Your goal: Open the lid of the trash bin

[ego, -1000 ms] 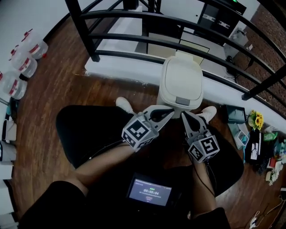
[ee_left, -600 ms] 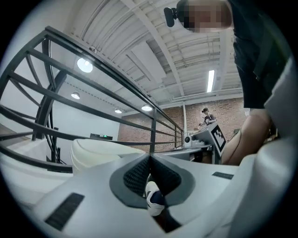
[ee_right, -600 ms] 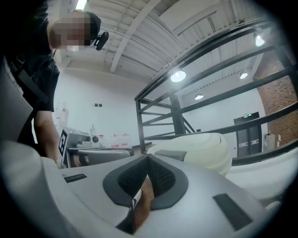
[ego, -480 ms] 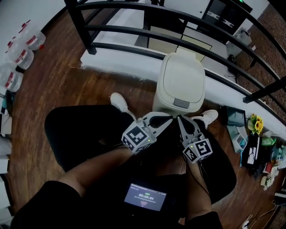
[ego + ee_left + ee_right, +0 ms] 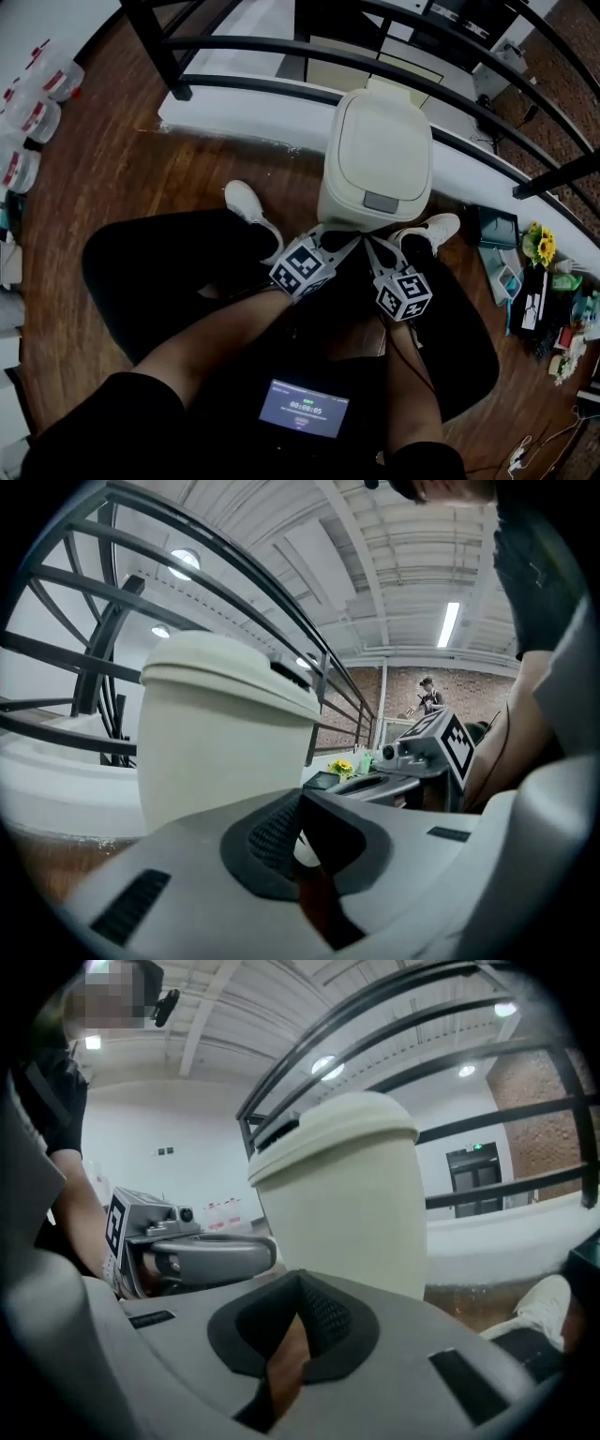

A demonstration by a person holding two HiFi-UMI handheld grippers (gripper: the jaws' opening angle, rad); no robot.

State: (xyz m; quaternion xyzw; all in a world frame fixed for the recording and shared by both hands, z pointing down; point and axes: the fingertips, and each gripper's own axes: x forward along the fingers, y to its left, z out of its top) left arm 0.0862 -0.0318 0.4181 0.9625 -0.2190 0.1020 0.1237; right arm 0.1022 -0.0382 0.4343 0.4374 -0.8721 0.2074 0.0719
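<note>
Right now the bin (image 5: 378, 159) stands straight ahead of you against the white ledge (image 5: 234, 103) under the black railing (image 5: 281, 52), with its lid (image 5: 382, 131) down flat. The grey press tab (image 5: 380, 201) sits on the lid's near edge, the side facing you.

Your left gripper (image 5: 347, 242) points at the bin's near wall, low down and a little left of the tab. Its jaws are pressed together at the tips with nothing between them. It is close to the wall, but no view shows whether it touches.

Your right gripper (image 5: 373, 245) sits just beside the left one and aims at the same near wall, below the tab. Its jaws are also closed on nothing. The two tips lie side by side in front of the bin's base, both well below the lid.

Your white shoes flank the bin, one (image 5: 246, 202) to its left and one (image 5: 433, 230) at its right front corner. A small screen (image 5: 305, 408) rests on your lap, on the side away from the bin.
</note>
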